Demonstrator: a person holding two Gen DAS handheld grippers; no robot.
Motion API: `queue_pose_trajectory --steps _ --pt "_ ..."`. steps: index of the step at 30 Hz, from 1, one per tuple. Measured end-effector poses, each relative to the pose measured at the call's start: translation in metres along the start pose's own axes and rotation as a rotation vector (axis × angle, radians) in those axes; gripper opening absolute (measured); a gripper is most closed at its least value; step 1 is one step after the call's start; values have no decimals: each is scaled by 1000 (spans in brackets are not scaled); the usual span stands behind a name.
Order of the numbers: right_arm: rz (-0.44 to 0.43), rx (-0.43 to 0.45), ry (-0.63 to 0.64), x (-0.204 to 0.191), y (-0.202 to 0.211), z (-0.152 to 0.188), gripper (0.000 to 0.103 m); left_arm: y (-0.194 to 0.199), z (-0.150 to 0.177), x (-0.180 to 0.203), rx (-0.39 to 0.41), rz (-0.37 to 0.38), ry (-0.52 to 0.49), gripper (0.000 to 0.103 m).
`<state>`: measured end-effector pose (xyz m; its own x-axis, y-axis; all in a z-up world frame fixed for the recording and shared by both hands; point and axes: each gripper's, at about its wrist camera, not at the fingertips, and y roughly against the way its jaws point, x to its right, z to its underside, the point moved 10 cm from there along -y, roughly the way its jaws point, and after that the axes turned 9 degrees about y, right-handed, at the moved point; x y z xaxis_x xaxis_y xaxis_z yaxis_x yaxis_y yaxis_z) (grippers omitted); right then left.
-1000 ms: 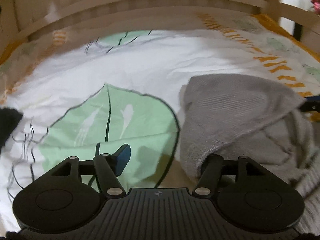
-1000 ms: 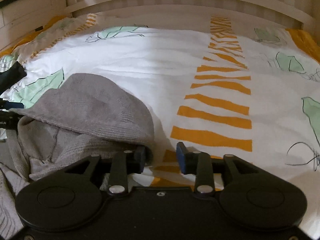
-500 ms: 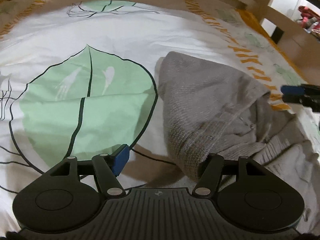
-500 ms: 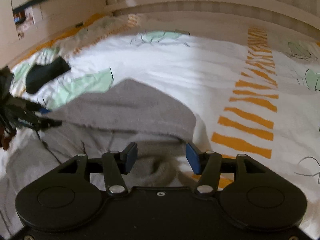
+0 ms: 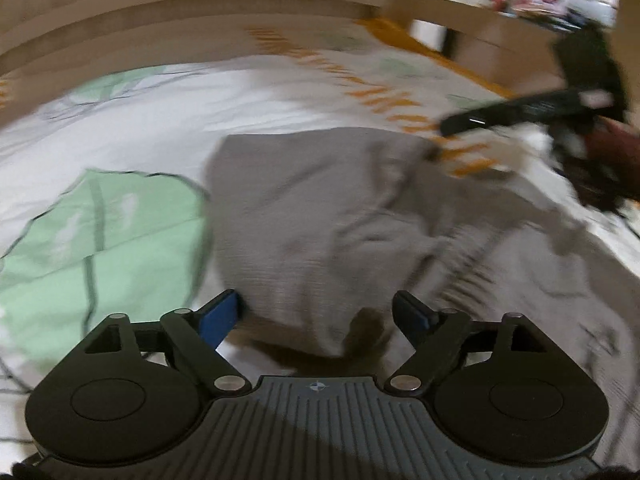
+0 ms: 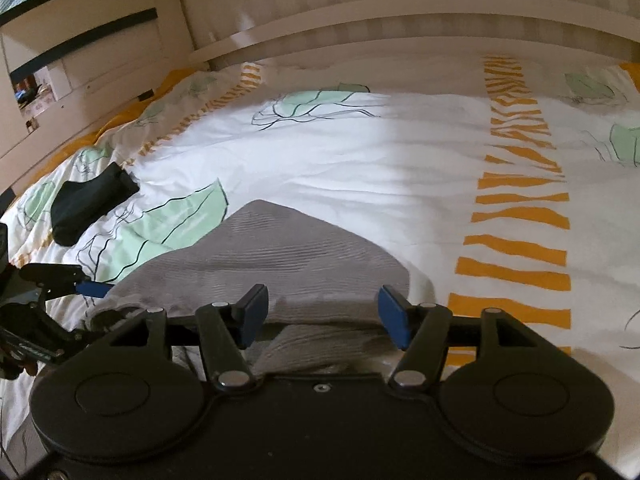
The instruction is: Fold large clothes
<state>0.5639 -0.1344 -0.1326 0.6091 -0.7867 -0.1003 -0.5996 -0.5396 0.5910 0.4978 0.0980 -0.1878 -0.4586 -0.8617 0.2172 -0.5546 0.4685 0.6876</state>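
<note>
Nearest, the left gripper (image 5: 318,314) is spreading its blue-padded fingers (image 5: 218,318); the near hem of the grey ribbed knit garment (image 5: 320,216) lies between them, but the pads look clear of it. The right gripper (image 6: 322,312) stands about half open over the garment's folded edge, holding nothing. The knit lies rumpled on the bed's white duvet with green leaves and orange stripes (image 6: 360,160). I'd judge a fold has just been laid and let go; next comes picking fresh edges or smoothing. Farther off lies a dark folded cloth (image 6: 92,204).
</note>
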Motion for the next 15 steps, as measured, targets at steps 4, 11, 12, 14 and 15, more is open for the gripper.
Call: queue_pose_trajectory --steps 4,11,12,14,15 --pt "4 13 0 4 1 -7 66 17 -20 0 80 96 67 84" --pt "55 1 33 18 -23 -30 66 -2 -60 -70 115 -55 408 84" --pt "60 -3 38 19 -28 -34 66 -10 -63 -80 106 -62 470 84" --pt "69 -16 49 20 -40 -39 66 -24 -65 -91 87 -48 563 84" --pt "76 -22 54 21 -46 -41 66 -34 -67 -96 73 -45 598 83"
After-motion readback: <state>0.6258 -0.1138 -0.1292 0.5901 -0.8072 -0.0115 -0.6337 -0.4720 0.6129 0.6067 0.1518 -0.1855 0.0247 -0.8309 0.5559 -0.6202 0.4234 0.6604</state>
